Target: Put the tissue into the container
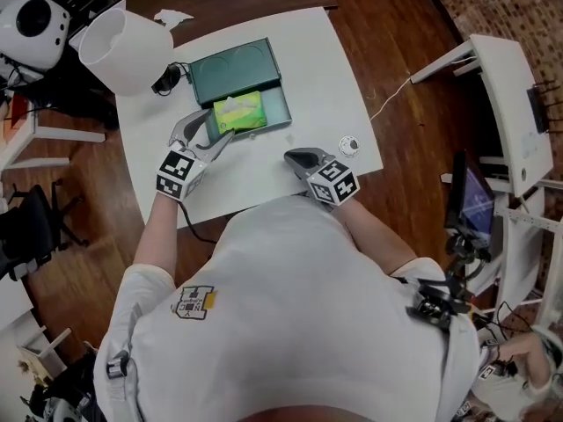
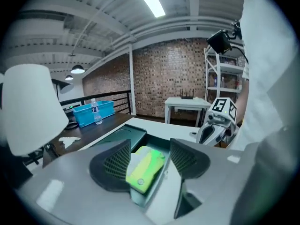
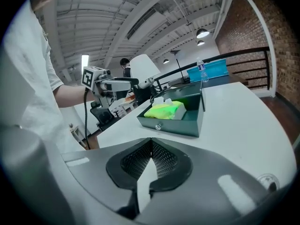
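Note:
A yellow-green tissue pack (image 1: 239,111) lies inside the open dark green container (image 1: 283,105), whose lid (image 1: 232,66) lies flat behind it on the white table. My left gripper (image 1: 211,134) is at the container's front left corner, jaws apart, with nothing pressed between them. In the left gripper view the tissue pack (image 2: 146,168) shows beyond the gap of the left gripper (image 2: 150,145), down in the container (image 2: 159,187). My right gripper (image 1: 289,157) rests shut on the table to the right. In the right gripper view the right gripper (image 3: 151,142) holds nothing, and the container (image 3: 183,124) stands ahead.
A big white lamp shade (image 1: 125,49) stands at the table's back left beside a black plug (image 1: 164,80). A small round white disc (image 1: 349,145) lies right of the right gripper. A crumpled tissue (image 1: 172,16) lies on the dark table behind. A white desk (image 1: 512,104) stands at right.

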Demonstrator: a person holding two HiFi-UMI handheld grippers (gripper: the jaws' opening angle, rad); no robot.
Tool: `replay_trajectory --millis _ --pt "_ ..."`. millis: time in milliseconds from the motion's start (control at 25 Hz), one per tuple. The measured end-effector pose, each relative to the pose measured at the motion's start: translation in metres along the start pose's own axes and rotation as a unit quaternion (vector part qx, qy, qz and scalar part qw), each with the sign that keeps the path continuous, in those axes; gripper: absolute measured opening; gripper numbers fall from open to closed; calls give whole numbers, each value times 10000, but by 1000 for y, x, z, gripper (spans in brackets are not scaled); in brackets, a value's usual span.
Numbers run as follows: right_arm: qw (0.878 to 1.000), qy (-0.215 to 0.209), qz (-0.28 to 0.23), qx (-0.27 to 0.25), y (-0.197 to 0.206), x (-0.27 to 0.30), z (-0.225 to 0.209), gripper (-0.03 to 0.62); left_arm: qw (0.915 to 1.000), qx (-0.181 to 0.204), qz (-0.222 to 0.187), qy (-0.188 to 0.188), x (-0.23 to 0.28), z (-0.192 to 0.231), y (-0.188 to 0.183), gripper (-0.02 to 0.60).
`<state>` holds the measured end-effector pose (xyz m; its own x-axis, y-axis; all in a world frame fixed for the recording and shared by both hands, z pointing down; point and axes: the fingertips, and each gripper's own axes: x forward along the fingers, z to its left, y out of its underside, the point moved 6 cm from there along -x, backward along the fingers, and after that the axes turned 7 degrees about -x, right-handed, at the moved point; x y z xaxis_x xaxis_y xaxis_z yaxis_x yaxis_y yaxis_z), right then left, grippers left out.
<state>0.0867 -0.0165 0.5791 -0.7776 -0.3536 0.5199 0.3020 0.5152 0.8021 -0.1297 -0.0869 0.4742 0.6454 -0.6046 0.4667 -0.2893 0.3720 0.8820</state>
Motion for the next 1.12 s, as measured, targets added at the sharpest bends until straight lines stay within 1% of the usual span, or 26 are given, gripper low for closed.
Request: replay_trajectory --millis 80,120,280,400,520,600,640,840,1120 --pt "10000 -10 27 -47 0 1 1 0 9993 -360 -68 23 -5 -16 20 236" --pt "10000 -21 42 -70 0 1 2 0 9989 -476 -31 46 -6 -25 31 233" --pt "9998 -96 109 -162 2 6 8 0 9973 -702 190 117 -8 -56 70 198" --pt "9995 -168 171 -215 4 10 16 0 9941 -1043 275 133 -10 -69 94 153" --pt "9992 -231 229 -237 7 14 22 0 9871 -1560 301 187 -12 -81 116 75" --pt "9990 -254 263 -258 9 15 25 0 9838 -1757 325 171 -14 -87 127 19" --pt "9989 -262 280 -270 10 16 26 0 9830 -1794 364 165 -15 -89 132 0" --pt "9982 -321 380 -334 16 22 31 0 9809 -1814 671 224 -17 -102 156 0" --pt "9977 -374 441 -367 18 22 34 0 9788 -1849 815 340 -16 -116 163 0"
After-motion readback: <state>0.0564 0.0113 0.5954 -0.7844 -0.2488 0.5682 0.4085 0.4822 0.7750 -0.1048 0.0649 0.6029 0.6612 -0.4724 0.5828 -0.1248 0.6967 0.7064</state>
